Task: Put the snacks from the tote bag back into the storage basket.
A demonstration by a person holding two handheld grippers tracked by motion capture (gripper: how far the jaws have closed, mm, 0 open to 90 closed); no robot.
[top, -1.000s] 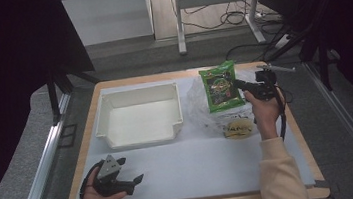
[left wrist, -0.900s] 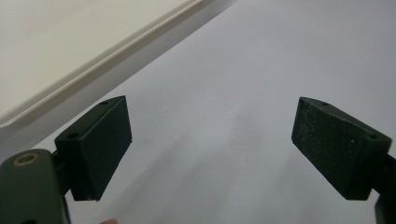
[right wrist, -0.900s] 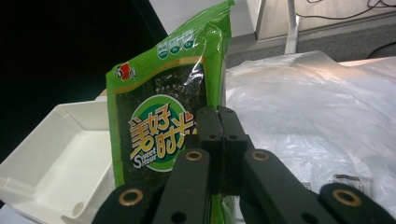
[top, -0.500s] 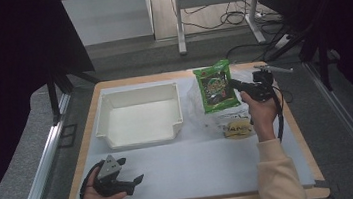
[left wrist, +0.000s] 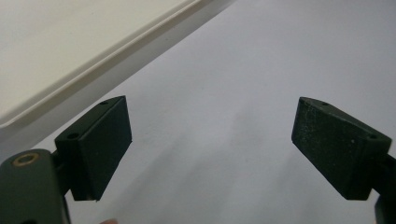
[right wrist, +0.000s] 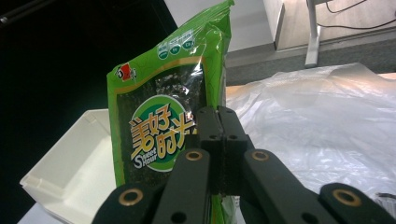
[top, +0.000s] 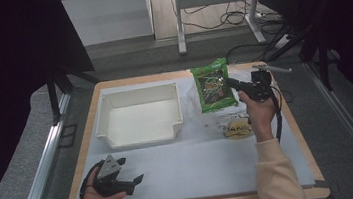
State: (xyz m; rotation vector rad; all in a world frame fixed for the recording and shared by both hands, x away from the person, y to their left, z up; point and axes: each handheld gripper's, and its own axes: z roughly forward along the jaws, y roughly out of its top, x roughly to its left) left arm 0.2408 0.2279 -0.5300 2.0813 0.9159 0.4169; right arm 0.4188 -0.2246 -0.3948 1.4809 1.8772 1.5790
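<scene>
Snack pkt point(right wrist: 161, 126) upright, long axis vertical, pinched in R tool point(right wrist: 218, 140); L tool point(left wrist: 210, 144) spread.

Left gripper point(left wrist: 210, 149) with its two black jaws spread wide apart, nothing between them, pale grey-white table surface point(left wrist: 261, 65) beneath, white tray point(left wrist: 70, 46) crossing the upper left corner — its rim running diagonally, just beyond one jaw.
</scene>
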